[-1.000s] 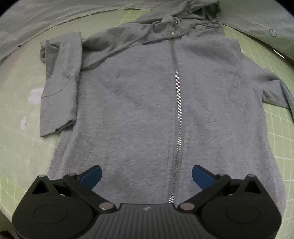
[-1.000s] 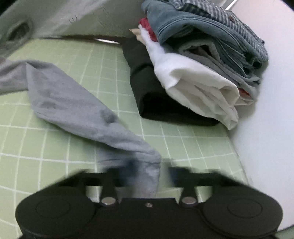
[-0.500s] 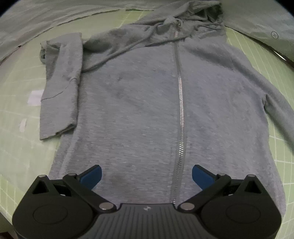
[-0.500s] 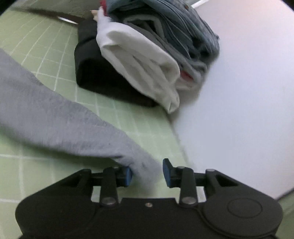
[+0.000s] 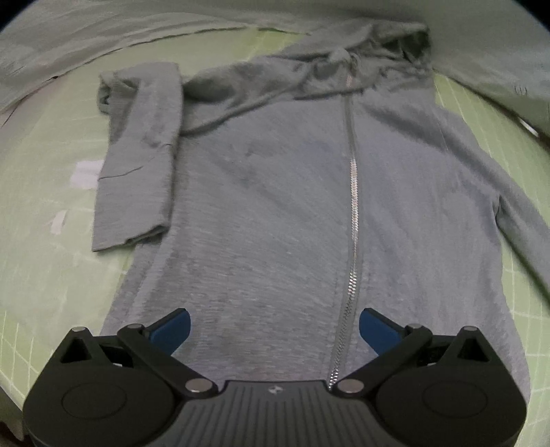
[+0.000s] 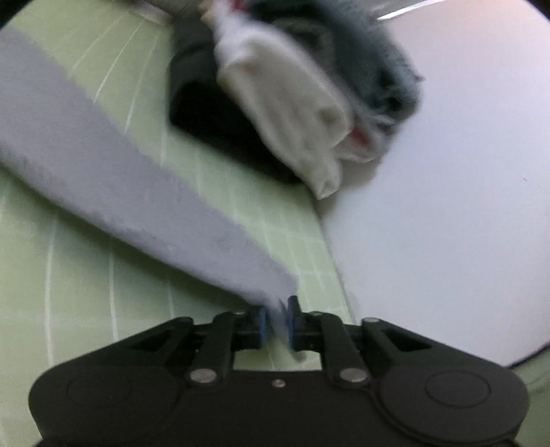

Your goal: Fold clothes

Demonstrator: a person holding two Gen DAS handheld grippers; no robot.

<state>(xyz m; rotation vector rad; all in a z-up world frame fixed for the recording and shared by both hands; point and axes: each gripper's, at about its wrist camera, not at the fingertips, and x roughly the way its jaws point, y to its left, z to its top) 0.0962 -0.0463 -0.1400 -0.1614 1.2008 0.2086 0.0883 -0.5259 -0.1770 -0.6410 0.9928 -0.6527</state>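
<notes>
A grey zip hoodie (image 5: 275, 206) lies face up on the green grid mat (image 5: 41, 240), hood at the far end. One sleeve (image 5: 137, 165) is folded down along its left side. My left gripper (image 5: 275, 326) hovers open over the hem, its blue pads either side of the zipper (image 5: 352, 206), gripping nothing. In the right wrist view the other sleeve (image 6: 120, 178) runs straight across the mat to my right gripper (image 6: 276, 319). Its jaws are closing, with the cuff pinched between the blue pads.
A pile of folded clothes (image 6: 292, 103), black, white and denim, sits at the mat's far right corner. A white surface (image 6: 447, 206) borders the mat (image 6: 86, 292) on the right. Pale cloth (image 5: 103, 31) lies beyond the hood. White tape scraps (image 5: 84, 173) mark the mat.
The right gripper dropped lower and rolled, opened around the cuff, then narrowed on it. The sleeve now lies pulled out straighter. The left gripper stays open over the hem.
</notes>
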